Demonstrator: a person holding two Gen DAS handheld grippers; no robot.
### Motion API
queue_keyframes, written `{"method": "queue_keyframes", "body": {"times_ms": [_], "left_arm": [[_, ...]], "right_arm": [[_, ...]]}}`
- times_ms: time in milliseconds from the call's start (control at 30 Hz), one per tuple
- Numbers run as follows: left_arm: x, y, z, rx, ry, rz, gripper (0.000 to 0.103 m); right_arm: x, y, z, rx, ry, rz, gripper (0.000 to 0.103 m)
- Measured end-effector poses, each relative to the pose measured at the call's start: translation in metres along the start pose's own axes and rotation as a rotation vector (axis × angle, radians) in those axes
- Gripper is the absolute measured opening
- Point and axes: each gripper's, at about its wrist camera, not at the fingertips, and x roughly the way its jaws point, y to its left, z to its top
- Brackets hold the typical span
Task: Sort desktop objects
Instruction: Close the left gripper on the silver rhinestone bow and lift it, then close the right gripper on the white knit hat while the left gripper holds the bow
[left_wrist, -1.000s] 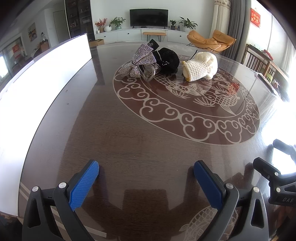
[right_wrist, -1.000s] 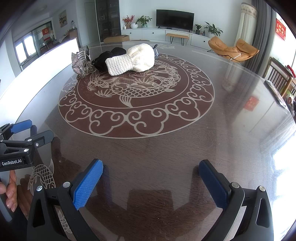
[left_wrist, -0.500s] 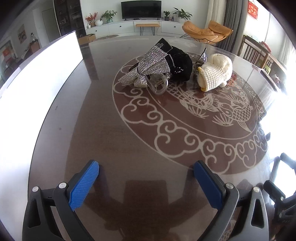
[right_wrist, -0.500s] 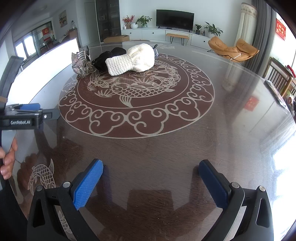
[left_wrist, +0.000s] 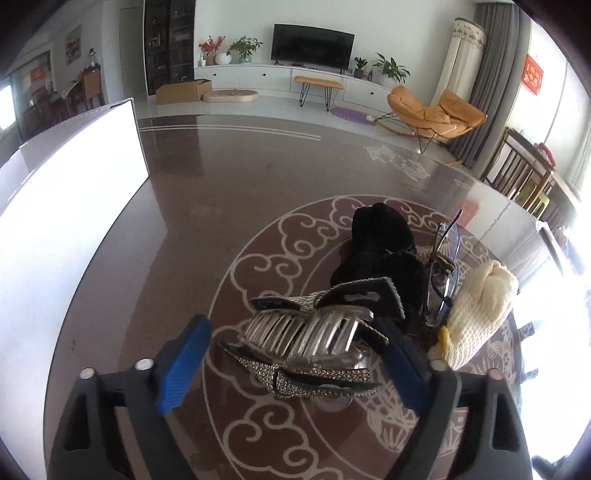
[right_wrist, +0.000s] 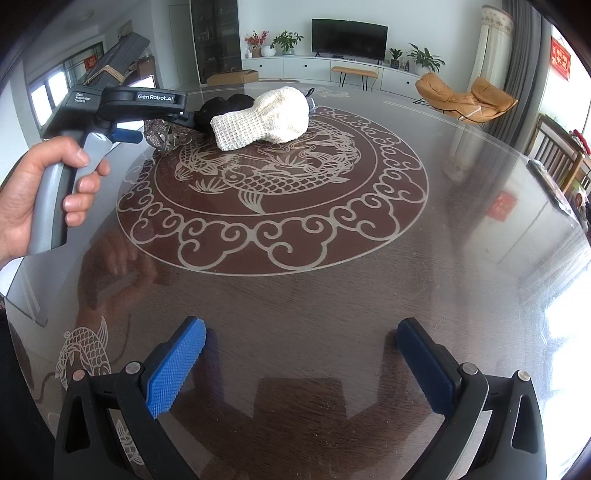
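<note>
A rhinestone bow hair claw clip (left_wrist: 310, 339) lies on the dark round table (left_wrist: 184, 240), between the open fingers of my left gripper (left_wrist: 295, 360), which has not closed on it. Behind it lie a black fabric item (left_wrist: 380, 254), a pair of glasses (left_wrist: 443, 269) and a cream knitted item (left_wrist: 476, 314). In the right wrist view the left gripper body (right_wrist: 122, 107) is held over the clip (right_wrist: 162, 133), next to the black item (right_wrist: 221, 107) and the cream knit (right_wrist: 266, 118). My right gripper (right_wrist: 299, 369) is open and empty above the table's near part.
A white box (left_wrist: 62, 184) stands along the table's left edge. The table has a dragon and cloud inlay (right_wrist: 273, 184). Wooden chairs (left_wrist: 524, 181) stand to the right; a living room with a TV lies beyond.
My left gripper has moved forward across the table to the pile and now straddles the bow clip. The right gripper has stayed still.
</note>
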Motion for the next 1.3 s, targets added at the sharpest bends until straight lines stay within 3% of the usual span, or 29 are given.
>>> {"method": "queue_keyframes", "body": {"times_ms": [100, 233, 333, 400, 467, 600, 800, 1033, 1167, 1233, 1300], "left_arm": [[-0.015, 0.013, -0.010, -0.015, -0.043, -0.037, 0.046], [-0.048, 0.027, -0.041, 0.064, -0.040, -0.079, 0.042], [-0.067, 0.048, -0.071, 0.081, -0.014, -0.065, 0.051], [-0.075, 0.061, -0.089, 0.057, 0.002, -0.023, 0.076], [-0.085, 0.078, -0.101, 0.003, -0.011, -0.026, 0.083], [-0.090, 0.096, -0.110, -0.089, -0.001, -0.071, 0.083], [-0.079, 0.088, -0.111, -0.072, 0.027, -0.126, 0.085], [-0.076, 0.080, -0.112, -0.028, -0.002, -0.098, 0.086], [-0.076, 0.076, -0.114, -0.019, -0.008, -0.074, 0.089], [-0.075, 0.072, -0.115, 0.000, -0.006, -0.057, 0.093], [-0.072, 0.064, -0.118, 0.054, 0.006, -0.020, 0.096]], "right_arm": [[0.000, 0.000, 0.000, 0.000, 0.000, 0.000, 0.103], [0.000, 0.000, 0.000, 0.000, 0.000, 0.000, 0.103], [0.000, 0.000, 0.000, 0.000, 0.000, 0.000, 0.103], [0.000, 0.000, 0.000, 0.000, 0.000, 0.000, 0.103], [0.000, 0.000, 0.000, 0.000, 0.000, 0.000, 0.103], [-0.001, 0.000, 0.000, 0.000, 0.000, 0.000, 0.103], [0.000, 0.000, 0.000, 0.000, 0.000, 0.000, 0.103], [0.000, -0.001, 0.002, 0.010, -0.004, 0.010, 0.103], [0.011, -0.014, 0.045, 0.163, 0.029, 0.258, 0.103], [0.017, -0.015, 0.086, 0.230, -0.001, 0.304, 0.103], [0.028, -0.010, 0.129, 0.246, -0.045, 0.291, 0.103]]}}
